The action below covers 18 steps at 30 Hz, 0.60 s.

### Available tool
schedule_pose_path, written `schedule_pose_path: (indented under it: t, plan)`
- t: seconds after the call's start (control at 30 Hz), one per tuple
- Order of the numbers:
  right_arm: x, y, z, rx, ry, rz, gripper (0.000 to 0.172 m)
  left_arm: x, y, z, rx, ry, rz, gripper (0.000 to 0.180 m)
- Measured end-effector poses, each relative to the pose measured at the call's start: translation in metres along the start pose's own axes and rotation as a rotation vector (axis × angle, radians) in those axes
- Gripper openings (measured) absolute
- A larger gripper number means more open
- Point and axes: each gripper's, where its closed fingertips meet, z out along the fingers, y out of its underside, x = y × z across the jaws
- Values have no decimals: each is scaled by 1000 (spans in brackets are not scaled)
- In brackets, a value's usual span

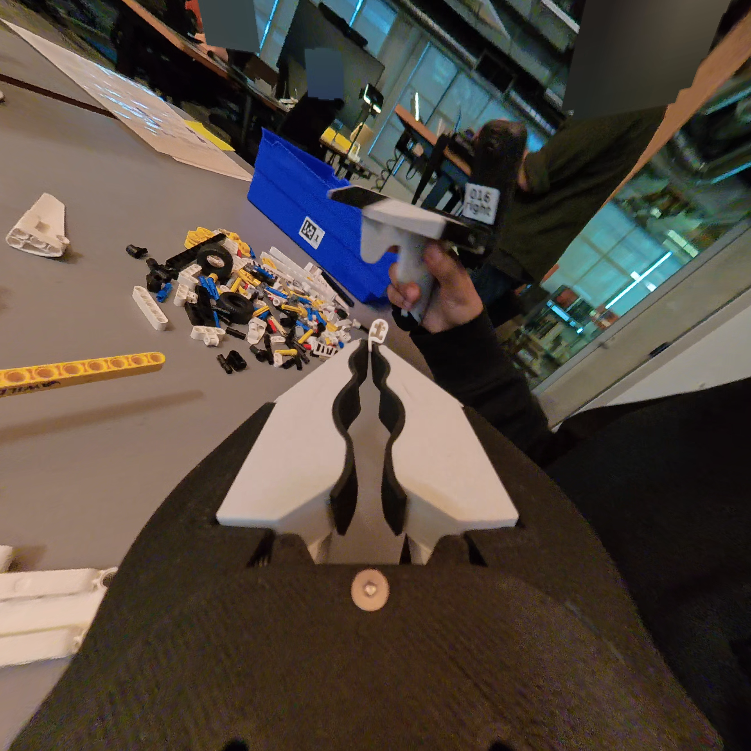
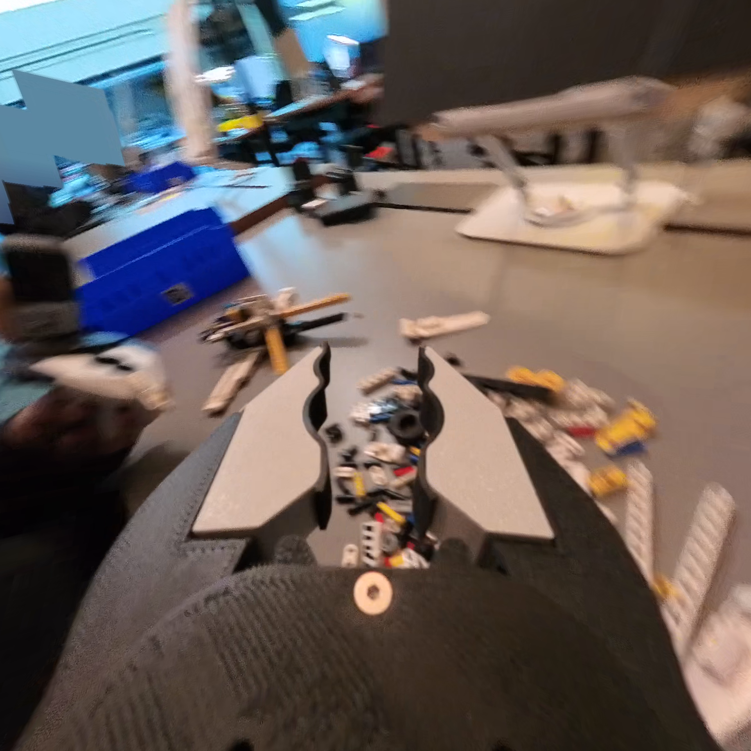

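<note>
Left gripper (image 1: 370, 352) pinches a small white slotted connector piece (image 1: 378, 330); right gripper (image 2: 373, 357) gapes wide over scattered bricks (image 2: 386, 455).

Motion blur smears the right wrist view, leaving the assembled brick model (image 2: 260, 321) beside the blue bin (image 2: 162, 268) indistinct.

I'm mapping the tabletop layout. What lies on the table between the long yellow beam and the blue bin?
In the left wrist view, a loose pile of small building pieces lies between the yellow beam and the blue bin: tyres, pins and short beams.
</note>
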Motion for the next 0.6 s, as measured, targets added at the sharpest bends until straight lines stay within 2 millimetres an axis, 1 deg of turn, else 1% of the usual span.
schedule_pose_path:
  t: [0.03, 0.07, 0.1, 0.13, 0.17, 0.23, 0.27, 0.33, 0.43, 0.57, 0.6]
  plan:
    - [-29, -4, 2, 1, -112, -82, 42, -1, -3, -1, 17, 13, -36, 0]
    - [-60, -4, 5, -4, -216, -172, 42, -2, -6, -2, 35, 31, -77, 0]
    - [-87, 0, 9, -15, -297, -269, 44, -2, -9, -2, 50, 49, -123, 0]
    - [-110, 7, 15, -33, -346, -370, 45, -3, -10, -3, 62, 67, -174, 0]
    - [-126, 16, 22, -57, -365, -467, 46, -3, -11, -3, 70, 93, -225, 0]
    - [-146, 34, 37, -106, -364, -624, 45, 1, -12, -5, 80, 160, -316, 0]
    - [-151, 42, 43, -129, -353, -677, 44, 2, -14, -7, 95, 186, -353, 0]
    - [-151, 50, 52, -155, -315, -739, 38, 1, -14, -10, 108, 207, -395, 0]
    - [-148, 43, 55, -113, -259, -800, 10, 4, -14, -13, 105, 231, -402, 0]
    - [-150, 41, 56, -97, -244, -826, 9, 2, -17, -16, 113, 199, -360, 0]
    - [-146, 40, 58, -100, -223, -817, 8, -1, -18, -17, 124, 174, -338, 7]
